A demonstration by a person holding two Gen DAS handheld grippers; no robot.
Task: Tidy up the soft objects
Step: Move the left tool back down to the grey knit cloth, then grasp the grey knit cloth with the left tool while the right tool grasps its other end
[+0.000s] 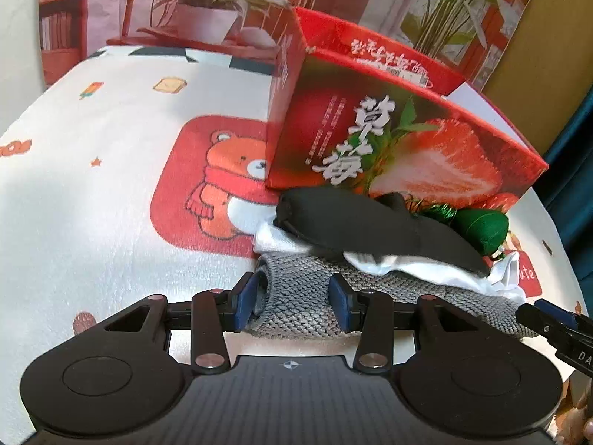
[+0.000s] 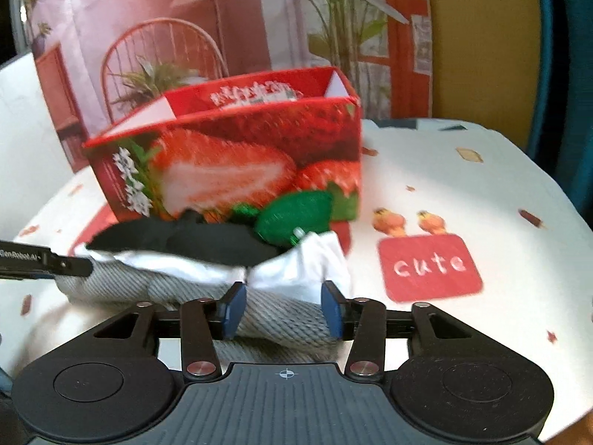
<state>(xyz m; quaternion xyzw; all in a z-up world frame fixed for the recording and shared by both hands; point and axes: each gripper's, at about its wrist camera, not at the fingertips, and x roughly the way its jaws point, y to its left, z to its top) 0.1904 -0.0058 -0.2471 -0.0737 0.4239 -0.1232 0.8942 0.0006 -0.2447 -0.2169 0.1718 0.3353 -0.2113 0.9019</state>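
A: Grey ribbed knit cloth (image 1: 296,307) lies flat on the white cartoon-print tablecloth (image 1: 111,222), nearest the person, long axis running crosswise between the two grippers. Left gripper (image 1: 294,302) straddles its left end; right gripper (image 2: 283,309) straddles the right end.

B: Jaw state?

A: Both sets parted. Knit sits between the blue pads (image 1: 246,302) of each, but I see slack on either side and no pinch mark in the weave. I'd call both released, not clamping.

B: What's stacked on it?

A: A white crumpled cloth (image 1: 281,241) overlaps the far edge of the knit, and a black padded soft piece (image 1: 370,222) lies on the white one. A green satin pouch with tinsel (image 1: 481,230) rests just beyond, touching the foot of the red strawberry-print cardboard box (image 1: 389,141).

B: Box open?

A: Open at the top, lid flap up at the back. It stands directly beyond the pile, close behind it, in line with both grippers.

B: Room to work?

A: Bare tablecloth to the left of the pile in the left view, and to the right around the red "cute" patch (image 2: 430,265). The table edge curves away on both sides, well apart from the pile. My judgement: lifting the knit by both ends would carry or spill the loose pieces on top.
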